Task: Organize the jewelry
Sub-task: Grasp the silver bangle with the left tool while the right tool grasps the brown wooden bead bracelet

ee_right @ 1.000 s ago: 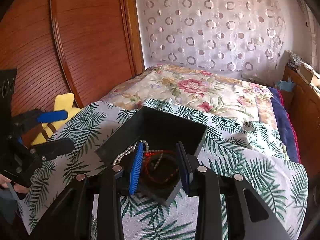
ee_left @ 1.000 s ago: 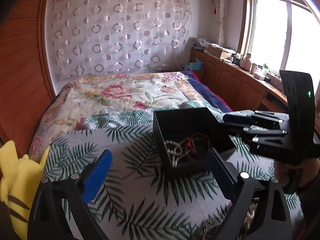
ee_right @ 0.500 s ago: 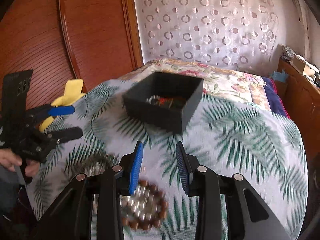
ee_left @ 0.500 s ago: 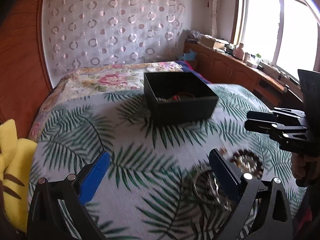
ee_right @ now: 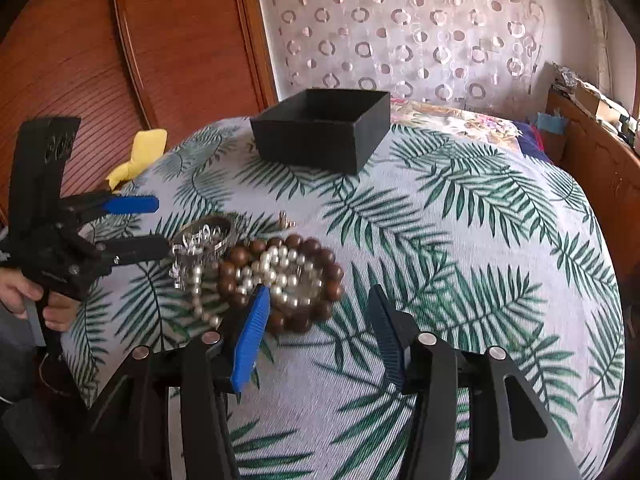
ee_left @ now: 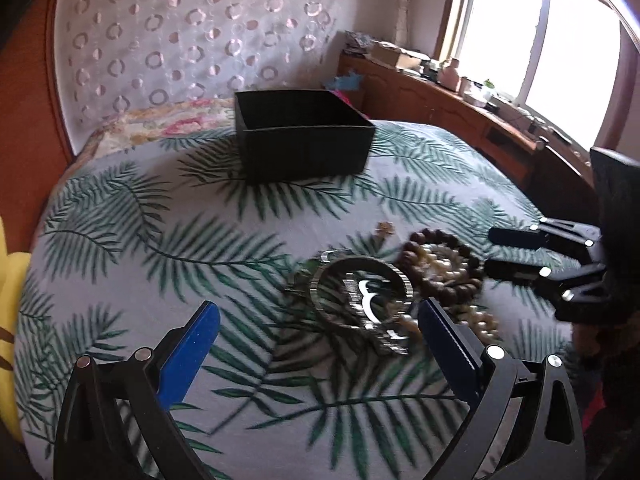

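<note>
A black open box [ee_left: 302, 142] [ee_right: 324, 130] stands at the far side of the leaf-print cloth. A pile of jewelry lies nearer: a brown bead bracelet [ee_right: 280, 282] [ee_left: 440, 264] around a pearl strand [ee_right: 276, 270], and a silver bangle [ee_left: 362, 292] [ee_right: 204, 236] beside it. My left gripper [ee_left: 320, 344] is open and empty just short of the bangle. My right gripper [ee_right: 316, 328] is open and empty just short of the bead bracelet.
A small gold charm [ee_right: 287, 221] lies apart from the pile, toward the box. A yellow plush toy [ee_right: 138, 154] lies at the cloth's left edge. A wooden wardrobe [ee_right: 132, 48] stands to the left and a low cabinet [ee_left: 460, 108] runs under the window.
Both grippers have pulled back from the box and dropped low toward the jewelry pile. The right gripper's fingers have spread wider. The box now sits farther away.
</note>
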`<action>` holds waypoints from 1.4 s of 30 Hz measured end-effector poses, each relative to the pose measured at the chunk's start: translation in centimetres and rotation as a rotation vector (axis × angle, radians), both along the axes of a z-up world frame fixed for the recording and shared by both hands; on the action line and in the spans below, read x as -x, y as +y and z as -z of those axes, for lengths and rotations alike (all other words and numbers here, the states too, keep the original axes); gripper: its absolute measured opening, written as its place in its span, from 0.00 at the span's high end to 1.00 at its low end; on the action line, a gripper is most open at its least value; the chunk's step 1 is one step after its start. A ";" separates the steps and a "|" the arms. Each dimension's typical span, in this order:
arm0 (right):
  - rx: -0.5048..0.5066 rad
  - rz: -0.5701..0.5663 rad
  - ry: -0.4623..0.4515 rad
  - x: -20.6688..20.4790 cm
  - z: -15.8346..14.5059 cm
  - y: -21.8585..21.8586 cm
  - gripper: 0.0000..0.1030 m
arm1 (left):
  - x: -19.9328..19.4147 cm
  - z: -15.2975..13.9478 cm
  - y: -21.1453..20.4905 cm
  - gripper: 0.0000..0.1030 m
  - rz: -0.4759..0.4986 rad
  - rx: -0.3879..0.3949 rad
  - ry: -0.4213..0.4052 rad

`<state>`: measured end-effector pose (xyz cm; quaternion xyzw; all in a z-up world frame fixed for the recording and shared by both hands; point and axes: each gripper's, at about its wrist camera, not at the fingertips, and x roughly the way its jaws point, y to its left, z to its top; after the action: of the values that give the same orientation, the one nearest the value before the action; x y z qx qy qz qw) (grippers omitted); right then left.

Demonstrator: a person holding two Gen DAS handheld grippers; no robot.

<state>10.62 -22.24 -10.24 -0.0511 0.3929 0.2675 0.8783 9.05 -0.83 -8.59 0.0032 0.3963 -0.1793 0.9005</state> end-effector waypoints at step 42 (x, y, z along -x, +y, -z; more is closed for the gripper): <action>0.085 -0.182 -0.012 0.2 -0.7 5.7 0.59 | 1.5 -0.9 -0.4 0.44 -0.015 -0.003 -0.040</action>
<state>10.41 -16.59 -9.55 -0.1253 0.3924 0.3288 0.8499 7.55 -1.25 -7.71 0.0051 0.3784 -0.1719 0.9095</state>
